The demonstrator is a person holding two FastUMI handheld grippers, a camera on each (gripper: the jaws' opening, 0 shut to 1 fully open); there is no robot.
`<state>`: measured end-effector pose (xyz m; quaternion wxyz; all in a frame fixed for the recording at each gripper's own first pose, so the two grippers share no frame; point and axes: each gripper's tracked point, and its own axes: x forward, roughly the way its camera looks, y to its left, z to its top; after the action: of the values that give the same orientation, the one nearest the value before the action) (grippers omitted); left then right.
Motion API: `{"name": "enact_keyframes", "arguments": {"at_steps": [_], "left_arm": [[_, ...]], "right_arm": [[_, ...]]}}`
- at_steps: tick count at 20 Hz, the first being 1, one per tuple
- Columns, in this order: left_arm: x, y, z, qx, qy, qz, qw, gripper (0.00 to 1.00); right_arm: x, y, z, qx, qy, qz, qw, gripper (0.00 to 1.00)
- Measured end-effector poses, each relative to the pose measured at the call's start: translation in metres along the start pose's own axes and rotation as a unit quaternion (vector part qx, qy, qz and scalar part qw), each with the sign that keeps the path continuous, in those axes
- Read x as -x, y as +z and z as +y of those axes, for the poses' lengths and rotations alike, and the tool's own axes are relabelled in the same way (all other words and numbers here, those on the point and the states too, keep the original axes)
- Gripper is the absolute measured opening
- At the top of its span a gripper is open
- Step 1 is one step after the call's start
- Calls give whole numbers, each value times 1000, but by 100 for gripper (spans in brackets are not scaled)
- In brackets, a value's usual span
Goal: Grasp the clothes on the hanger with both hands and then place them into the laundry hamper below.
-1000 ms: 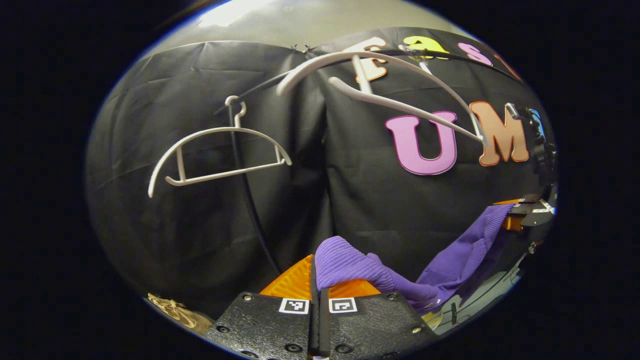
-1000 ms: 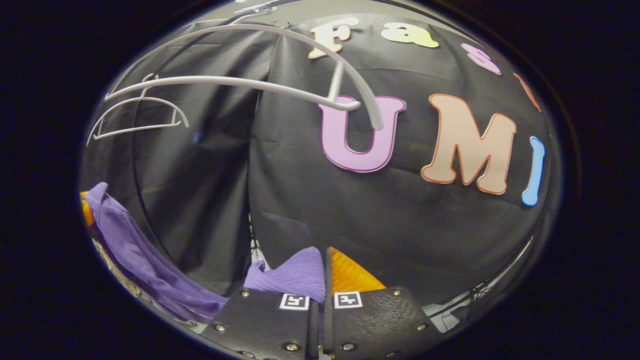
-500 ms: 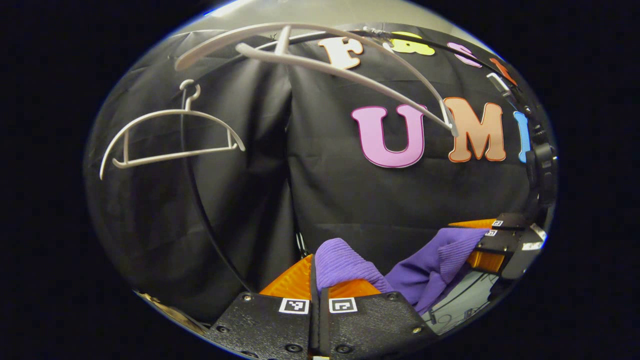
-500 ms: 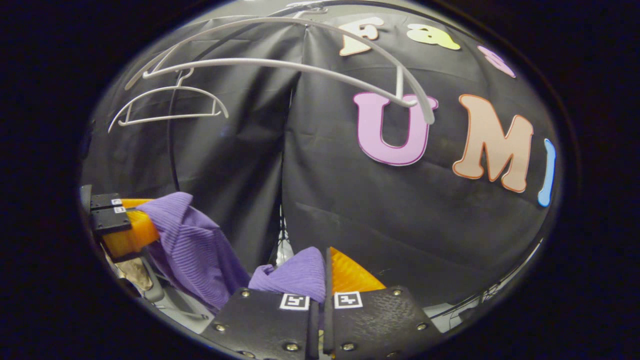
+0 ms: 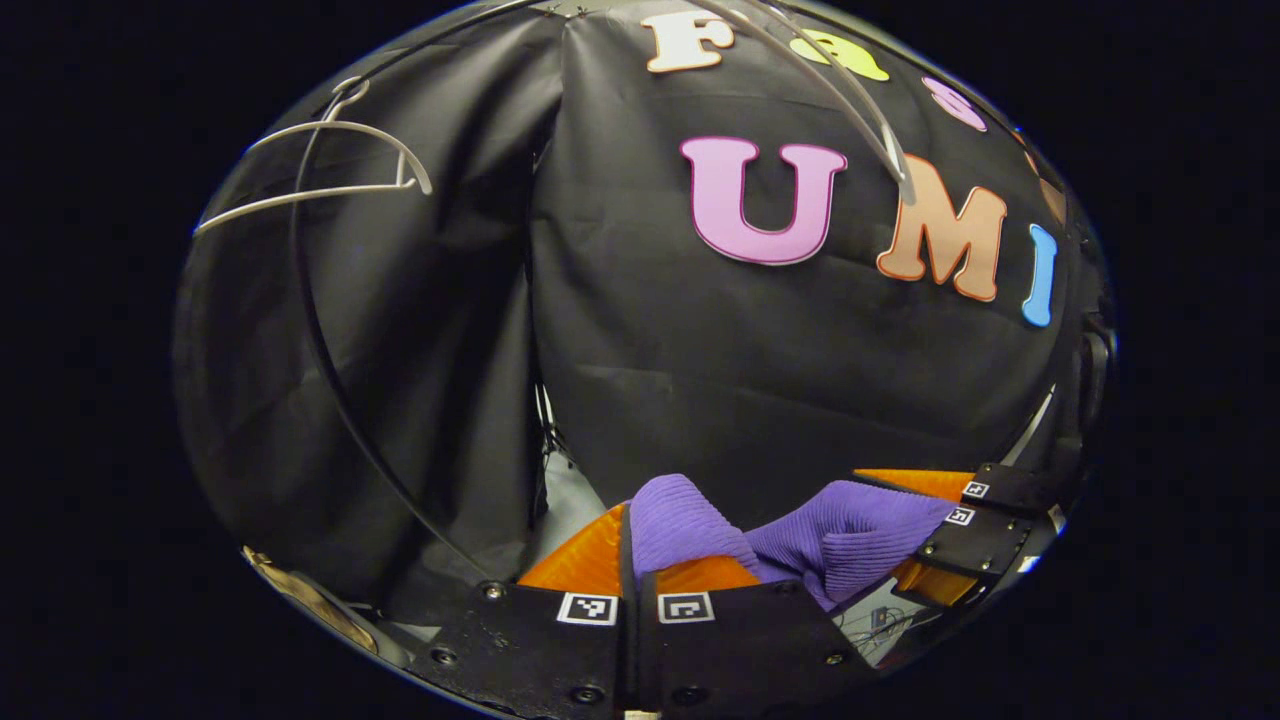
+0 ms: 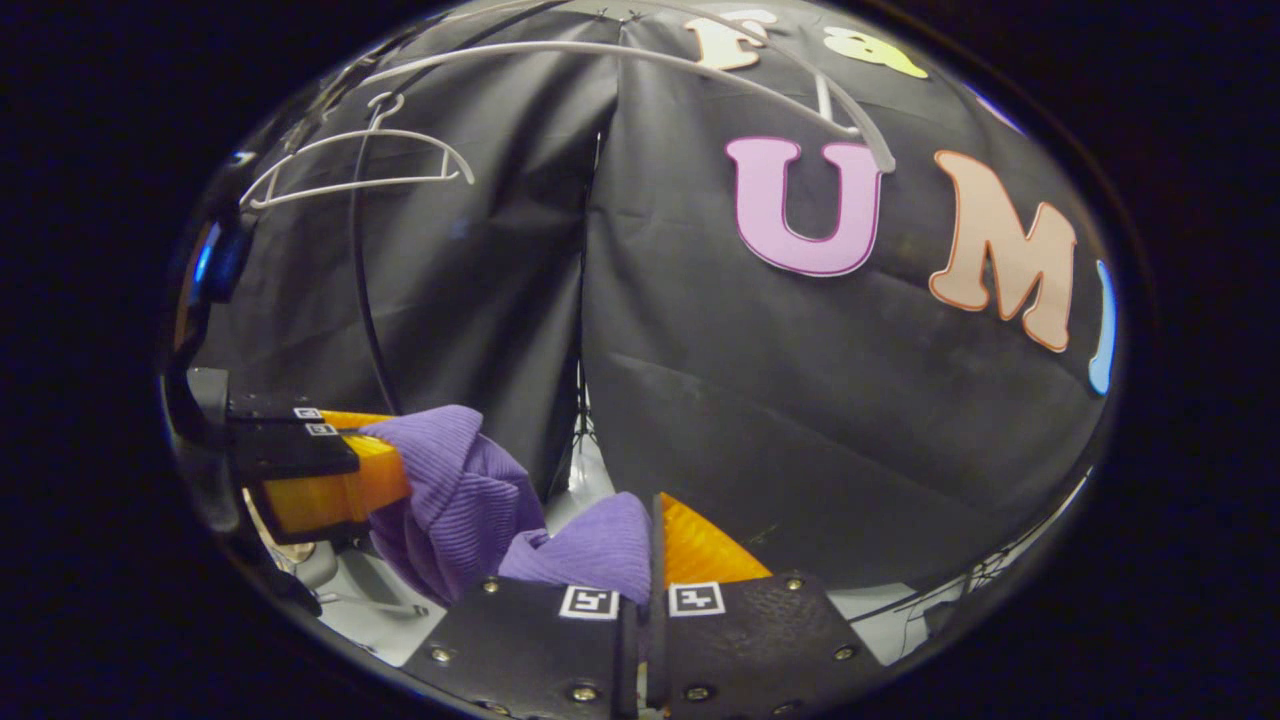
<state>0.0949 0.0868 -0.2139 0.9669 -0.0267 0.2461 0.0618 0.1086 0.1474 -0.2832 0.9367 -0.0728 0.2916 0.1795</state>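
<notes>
With the left gripper and right gripper both clamped on the purple garment, clear of the hanger, we judge lowering it into the hamper comes next.

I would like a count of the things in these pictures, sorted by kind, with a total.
White hangers: 2, a far hanger and a near hanger
Purple garment: 1
Claws: 2, left claw and right claw
Total: 5
</notes>
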Motion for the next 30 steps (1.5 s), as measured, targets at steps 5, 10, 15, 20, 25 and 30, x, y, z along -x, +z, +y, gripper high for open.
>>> {"name": "enact_keyframes", "arguments": {"at_steps": [5,10,15,20,25,30], "left_arm": [[-6,-22,-11,8,-16,42,999,1],[-11,-40,-16,26,-30,84,996,1],[-13,-61,-29,61,-35,123,990,1],[-13,-77,-28,85,-28,148,985,1],[-16,-94,-29,105,-18,181,978,1],[-12,-116,-33,134,-26,208,969,2]], "right_arm": [[0,-14,-6,-8,-9,25,1000,4],[-4,-34,-12,-22,-13,46,999,4],[-3,-47,-17,-24,-10,67,997,4],[-11,-58,-18,-31,-4,88,996,4],[-13,-56,-17,-33,4,93,995,4],[-9,-51,-22,-45,1,86,995,4]]}}
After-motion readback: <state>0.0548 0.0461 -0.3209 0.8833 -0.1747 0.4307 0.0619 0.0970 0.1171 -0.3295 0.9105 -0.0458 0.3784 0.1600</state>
